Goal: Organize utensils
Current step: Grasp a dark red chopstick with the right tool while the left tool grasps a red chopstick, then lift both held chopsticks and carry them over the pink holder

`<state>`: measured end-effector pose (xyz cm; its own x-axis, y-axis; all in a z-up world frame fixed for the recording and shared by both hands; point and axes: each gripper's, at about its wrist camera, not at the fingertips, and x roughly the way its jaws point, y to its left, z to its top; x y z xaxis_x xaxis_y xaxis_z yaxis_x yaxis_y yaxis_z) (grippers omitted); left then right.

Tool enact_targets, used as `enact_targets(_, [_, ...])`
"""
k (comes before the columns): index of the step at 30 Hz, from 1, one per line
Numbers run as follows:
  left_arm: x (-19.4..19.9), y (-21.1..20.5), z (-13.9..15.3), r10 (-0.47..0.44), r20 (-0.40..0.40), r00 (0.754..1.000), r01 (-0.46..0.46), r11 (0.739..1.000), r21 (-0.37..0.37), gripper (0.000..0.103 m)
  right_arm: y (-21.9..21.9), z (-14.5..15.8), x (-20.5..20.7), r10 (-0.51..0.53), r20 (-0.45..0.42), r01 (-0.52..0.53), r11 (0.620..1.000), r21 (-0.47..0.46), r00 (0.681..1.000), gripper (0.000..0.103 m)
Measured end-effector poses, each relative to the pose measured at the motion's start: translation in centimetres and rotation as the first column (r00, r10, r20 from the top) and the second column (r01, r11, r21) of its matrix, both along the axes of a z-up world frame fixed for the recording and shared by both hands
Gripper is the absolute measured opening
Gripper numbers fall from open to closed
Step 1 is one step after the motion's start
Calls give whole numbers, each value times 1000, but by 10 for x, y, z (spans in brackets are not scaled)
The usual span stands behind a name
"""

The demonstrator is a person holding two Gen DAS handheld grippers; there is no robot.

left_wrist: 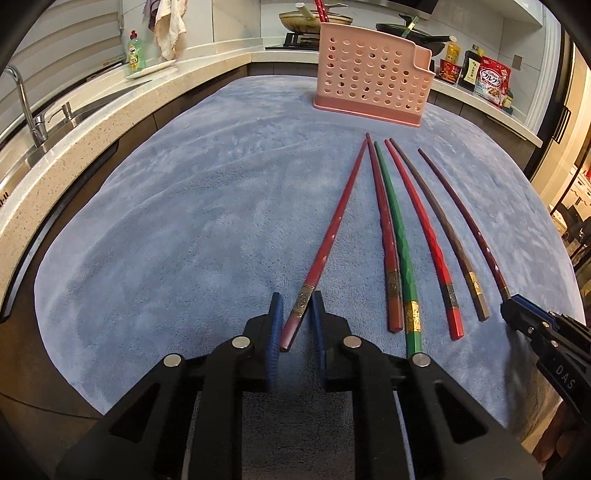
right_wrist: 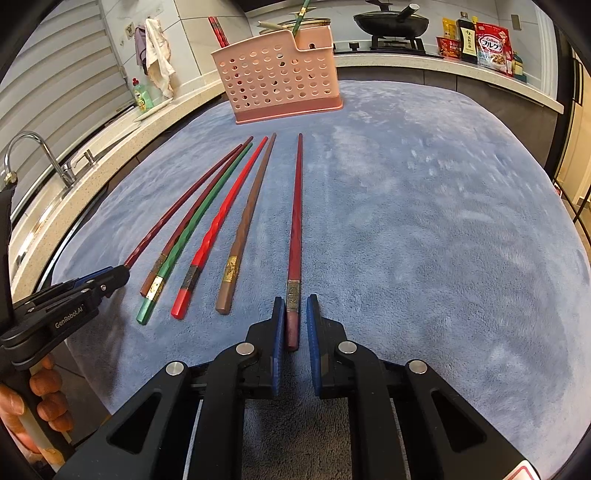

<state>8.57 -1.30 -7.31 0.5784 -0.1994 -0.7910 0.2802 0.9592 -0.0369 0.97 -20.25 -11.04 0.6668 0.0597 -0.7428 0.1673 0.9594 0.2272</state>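
Note:
Several chopsticks lie side by side on a blue towel (left_wrist: 184,221), tips toward a pink perforated holder (left_wrist: 369,74) (right_wrist: 277,77) at the far edge. My left gripper (left_wrist: 297,306) (right_wrist: 123,271) is shut on the thick end of the leftmost dark red chopstick (left_wrist: 332,229) (right_wrist: 177,210), which rests on the towel. My right gripper (right_wrist: 295,314) (left_wrist: 508,301) is shut on the end of the rightmost maroon chopstick (right_wrist: 295,221) (left_wrist: 461,210), also flat on the towel. Between them lie a green (left_wrist: 397,236), a bright red (left_wrist: 424,229) and a brown (left_wrist: 439,214) chopstick, among others.
A green and a red chopstick stick up out of the holder. A sink with a tap (left_wrist: 22,96) runs along the left counter, with a dish soap bottle (left_wrist: 136,51). Pans (right_wrist: 391,22) on a stove and food packets (right_wrist: 493,44) stand behind. A person's hand (right_wrist: 48,398) holds the left gripper.

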Motion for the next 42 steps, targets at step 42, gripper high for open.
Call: enact_targets(42, [42, 17, 151, 26, 183, 983, 2, 989, -149, 7, -59, 187, 9, -59, 401, 78, 996, -31, 914, 7])
